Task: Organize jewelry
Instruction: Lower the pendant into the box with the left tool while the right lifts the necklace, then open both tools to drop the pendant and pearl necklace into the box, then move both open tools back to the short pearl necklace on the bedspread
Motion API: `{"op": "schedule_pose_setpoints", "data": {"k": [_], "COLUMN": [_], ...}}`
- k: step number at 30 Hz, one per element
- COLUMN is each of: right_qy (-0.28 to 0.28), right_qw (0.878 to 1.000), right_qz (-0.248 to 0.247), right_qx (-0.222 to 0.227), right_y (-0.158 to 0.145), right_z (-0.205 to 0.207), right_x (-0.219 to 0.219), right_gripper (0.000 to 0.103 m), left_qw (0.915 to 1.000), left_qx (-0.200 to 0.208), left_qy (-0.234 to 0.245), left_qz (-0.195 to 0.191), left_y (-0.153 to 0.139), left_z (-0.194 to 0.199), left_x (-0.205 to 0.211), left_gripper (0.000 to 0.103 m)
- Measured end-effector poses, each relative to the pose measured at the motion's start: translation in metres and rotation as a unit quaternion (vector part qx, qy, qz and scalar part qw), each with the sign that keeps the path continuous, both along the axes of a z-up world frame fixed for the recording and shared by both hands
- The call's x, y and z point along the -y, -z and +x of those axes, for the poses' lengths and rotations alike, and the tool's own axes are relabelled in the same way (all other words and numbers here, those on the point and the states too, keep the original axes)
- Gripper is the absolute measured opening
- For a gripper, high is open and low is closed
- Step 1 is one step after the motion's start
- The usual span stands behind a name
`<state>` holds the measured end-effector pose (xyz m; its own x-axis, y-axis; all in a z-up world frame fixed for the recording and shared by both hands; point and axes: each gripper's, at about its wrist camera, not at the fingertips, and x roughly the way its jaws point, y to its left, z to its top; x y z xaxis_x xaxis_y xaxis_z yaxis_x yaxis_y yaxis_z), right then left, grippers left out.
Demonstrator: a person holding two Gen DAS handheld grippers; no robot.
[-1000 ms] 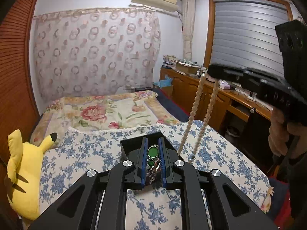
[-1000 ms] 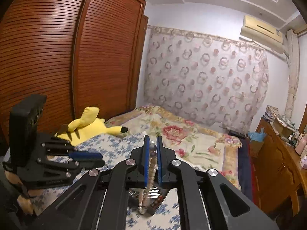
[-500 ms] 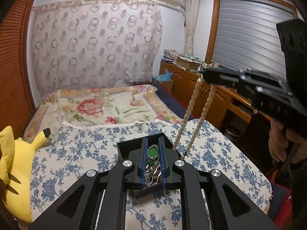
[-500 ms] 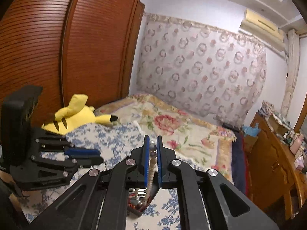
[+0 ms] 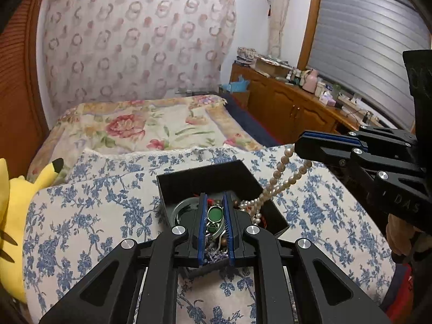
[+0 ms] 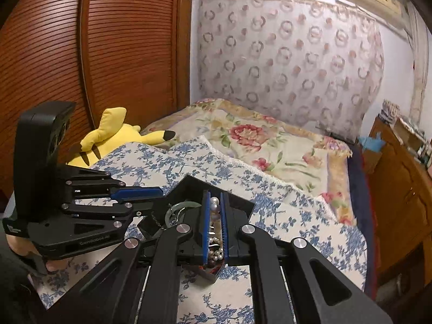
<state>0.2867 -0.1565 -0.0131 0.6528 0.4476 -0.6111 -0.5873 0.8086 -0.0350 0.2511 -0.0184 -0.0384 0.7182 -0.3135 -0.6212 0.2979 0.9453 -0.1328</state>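
Observation:
A black jewelry box (image 5: pixel 205 174) sits open on the blue-flowered bedspread (image 5: pixel 81 216). My left gripper (image 5: pixel 214 198) hangs just above it, shut on a green-stone pendant (image 5: pixel 215 214) whose chain dangles into the box. My right gripper (image 6: pixel 215 194) is shut on a pearl necklace (image 6: pixel 214 205). In the left wrist view the right gripper (image 5: pixel 299 142) is up to the right. From it the pearl necklace (image 5: pixel 280 178) slants down over the box's right wall, its lower end heaped inside. A pale green bangle (image 5: pixel 182 210) lies in the box. The left gripper (image 6: pixel 161 192) reaches in from the left.
A yellow plush toy (image 6: pixel 113 135) lies at the bedspread's left edge by the wooden wardrobe doors (image 6: pixel 94 67). A flowered quilt (image 5: pixel 151 127) covers the far bed. Wooden cabinets (image 5: pixel 291 108) with clutter line the right wall. The bed drops off on the right.
Both grippers have sunk toward the box. The pearl strand hung free over the bedspread earlier; now its lower end is piled inside the box. The green pendant is lower over the box.

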Motion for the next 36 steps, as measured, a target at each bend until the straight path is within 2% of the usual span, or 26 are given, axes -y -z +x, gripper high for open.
{"op": "schedule_pose_setpoints", "data": {"k": [3,5,9,13,15,17,19,21,23,28,36], "right_qy": [0.002,0.001,0.004,0.002,0.001,-0.001,-0.003,-0.002,-0.004,-0.017,-0.05], "right_qw": [1.0,1.0,1.0,1.0,1.0,0.999,0.999,0.999,0.999,0.998,0.995], "right_qz": [0.0,0.002,0.013,0.027,0.029,0.03,0.037,0.04,0.04,0.038,0.025], "right_qx": [-0.004,-0.001,0.002,0.006,0.01,0.014,0.008,0.001,-0.005,-0.041,-0.077], "right_y": [0.005,0.004,0.001,0.001,0.003,0.006,0.013,0.02,0.031,0.06,0.094], "right_z": [0.0,0.0,-0.006,-0.022,-0.034,-0.045,-0.058,-0.068,-0.083,-0.117,-0.166], "right_x": [0.0,0.002,0.007,0.016,0.02,0.022,0.027,0.029,0.032,0.038,0.028], "right_gripper": [0.009,0.009,0.01,0.01,0.01,0.01,0.01,0.017,0.02,0.02,0.02], "left_qw": [1.0,0.9999,0.9999,0.9996,0.9995,0.9994,0.9994,0.9995,0.9997,0.9996,0.9993], "left_qx": [-0.003,-0.003,-0.002,0.005,0.011,0.015,0.017,0.014,0.009,0.0,-0.01], "left_qy": [-0.005,-0.011,-0.017,-0.026,-0.029,-0.03,-0.03,-0.027,-0.023,-0.027,-0.035], "left_qz": [0.001,0.0,-0.001,0.002,0.004,0.007,0.008,0.008,0.005,0.011,-0.002], "left_y": [0.003,0.004,0.004,0.005,0.005,0.007,0.009,0.013,0.018,0.033,0.046], "left_z": [0.001,-0.001,-0.005,-0.017,-0.027,-0.035,-0.045,-0.054,-0.065,-0.094,-0.134], "left_x": [-0.001,-0.003,-0.008,-0.014,-0.017,-0.02,-0.023,-0.025,-0.027,-0.031,-0.036], "left_gripper": [0.013,0.026,0.038,0.071,0.079,0.094,0.095,0.095,0.095,0.095,0.095]}}
